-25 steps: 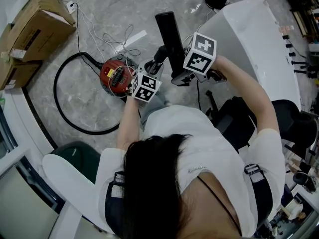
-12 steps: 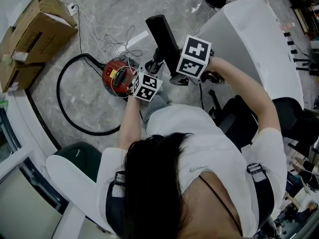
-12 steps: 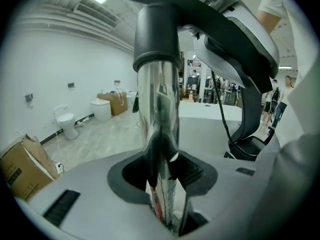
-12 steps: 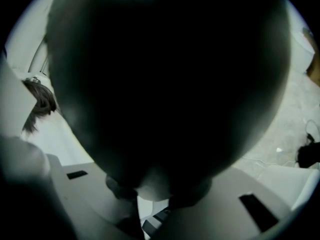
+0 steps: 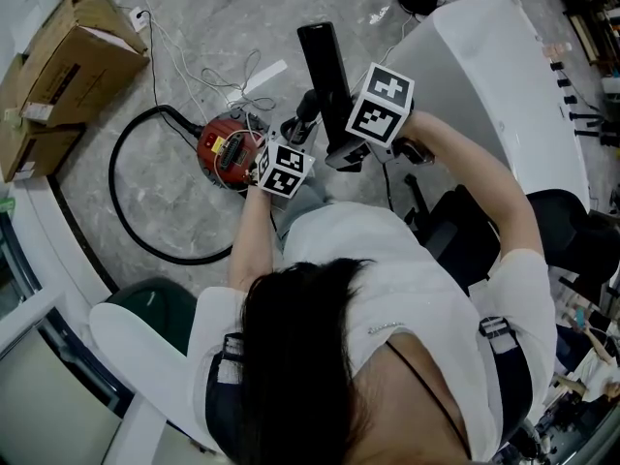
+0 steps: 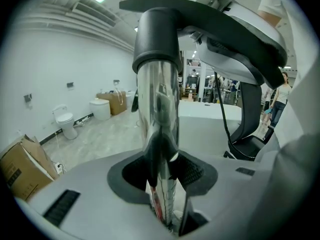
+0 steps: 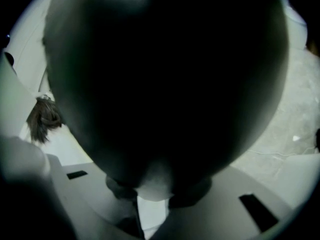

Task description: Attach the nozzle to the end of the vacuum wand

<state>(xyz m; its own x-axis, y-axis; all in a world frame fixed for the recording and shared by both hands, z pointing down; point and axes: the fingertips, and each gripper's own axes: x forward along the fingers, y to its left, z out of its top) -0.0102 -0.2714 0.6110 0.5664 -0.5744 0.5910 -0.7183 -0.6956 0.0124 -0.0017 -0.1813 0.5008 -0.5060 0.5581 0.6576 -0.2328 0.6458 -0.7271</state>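
The left gripper view shows what the head view cannot: the left gripper has its fingers clamped on the chrome wand, which rises straight up between them. A black collar covers the wand's top end, and the wider black body of the nozzle spreads above it. The right gripper view is almost filled by that dark nozzle, so close that no detail shows. At the bottom edge the right gripper has its fingers closed against the nozzle's underside. Only the head view gives the layout. Both grippers are raised in front of the seated person, the left one low and to the left, the right one just beside it, higher and to the right. The nozzle stands out past the right gripper toward the far side as a long black bar. On the floor to the left lies a red vacuum with a black hose looping round to the near left, thin white cables beyond it, and a box at the far left. A white worktop stands on the right, with a black chair near it. The right gripper's marker cube hides the joint in the head view, and the person's head and shoulders cover the near floor.
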